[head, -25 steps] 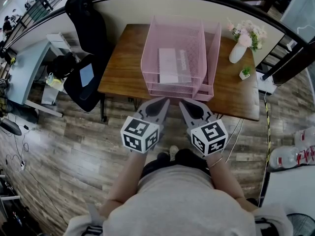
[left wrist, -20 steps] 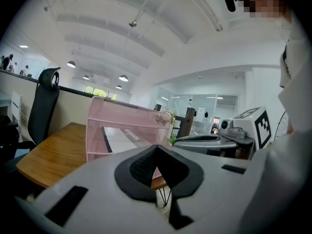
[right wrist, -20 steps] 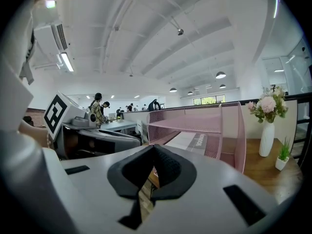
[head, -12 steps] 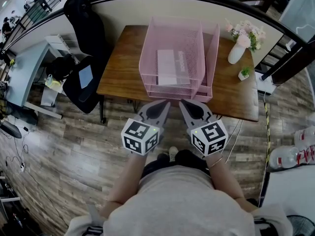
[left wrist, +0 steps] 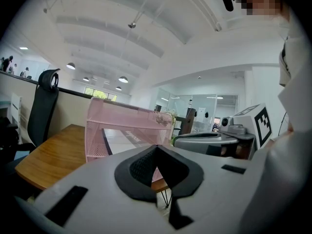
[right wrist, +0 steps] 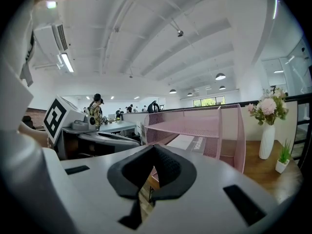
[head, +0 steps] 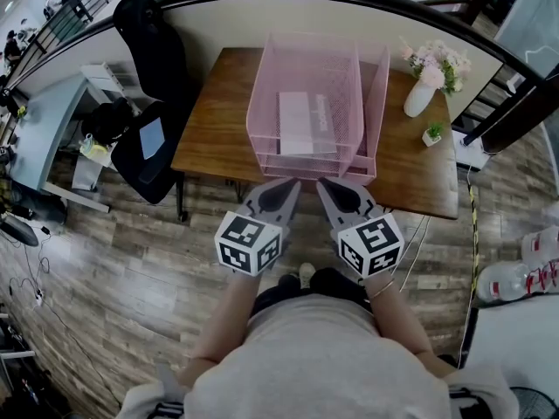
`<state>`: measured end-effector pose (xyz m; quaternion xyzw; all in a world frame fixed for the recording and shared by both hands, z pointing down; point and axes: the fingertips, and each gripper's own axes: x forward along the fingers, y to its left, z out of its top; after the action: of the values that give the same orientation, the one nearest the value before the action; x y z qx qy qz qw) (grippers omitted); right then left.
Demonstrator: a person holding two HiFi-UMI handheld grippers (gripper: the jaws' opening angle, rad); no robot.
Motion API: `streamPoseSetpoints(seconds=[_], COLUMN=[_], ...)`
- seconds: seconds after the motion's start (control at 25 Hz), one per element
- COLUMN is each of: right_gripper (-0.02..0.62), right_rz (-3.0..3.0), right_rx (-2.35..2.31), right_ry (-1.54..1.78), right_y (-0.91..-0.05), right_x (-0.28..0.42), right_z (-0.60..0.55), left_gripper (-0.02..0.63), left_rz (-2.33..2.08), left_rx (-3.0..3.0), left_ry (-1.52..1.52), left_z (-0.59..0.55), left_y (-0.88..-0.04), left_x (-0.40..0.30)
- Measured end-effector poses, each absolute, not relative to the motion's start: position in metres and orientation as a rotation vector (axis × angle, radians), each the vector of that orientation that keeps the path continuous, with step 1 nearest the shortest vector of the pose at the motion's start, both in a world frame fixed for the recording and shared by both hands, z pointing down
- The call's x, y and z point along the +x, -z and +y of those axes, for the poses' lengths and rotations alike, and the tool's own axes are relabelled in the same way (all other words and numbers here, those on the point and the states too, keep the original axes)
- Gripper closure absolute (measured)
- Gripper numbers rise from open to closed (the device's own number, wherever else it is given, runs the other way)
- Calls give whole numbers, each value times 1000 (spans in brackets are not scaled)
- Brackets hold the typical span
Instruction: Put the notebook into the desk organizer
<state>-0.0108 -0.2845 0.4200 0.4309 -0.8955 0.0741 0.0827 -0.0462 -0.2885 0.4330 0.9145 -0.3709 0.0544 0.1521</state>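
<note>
**Q:** Where was the white notebook [head: 295,122]?

**A:** It lay flat inside the pink wire-mesh desk organizer [head: 262,103], on a tier beneath the top shelf. Which lower tier could not be told. The organizer stood on the brown wooden bench [head: 214,120], near its front edge.

**Q:** And the two tongs?

**A:** The left tongs [head: 292,185] and the right tongs [head: 321,185] were held side by side just in front of the bench edge, both aimed at the organizer and stopping short of it. Each pair was pressed together with nothing between its jaws.

**Q:** What else stood nearby?

**A:** A white vase of pink flowers [head: 422,92] and a small green potted plant [head: 433,133] stood on the bench to the organizer's right. A black office chair [head: 148,51] stood off the bench's left end.
</note>
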Motion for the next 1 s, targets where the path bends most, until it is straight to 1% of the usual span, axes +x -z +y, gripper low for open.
streamPoseSetpoints(seconds=[1.0], right_gripper=[584], right_rz=[-2667], right_rx=[1262], right_ry=[-263], right_y=[-429], right_x=[-15], right_z=[-282], left_gripper=[594], left_rz=[-1030], left_rx=[2646], left_ry=[-159], left_z=[-286], left_y=[-432], left_x=[-40])
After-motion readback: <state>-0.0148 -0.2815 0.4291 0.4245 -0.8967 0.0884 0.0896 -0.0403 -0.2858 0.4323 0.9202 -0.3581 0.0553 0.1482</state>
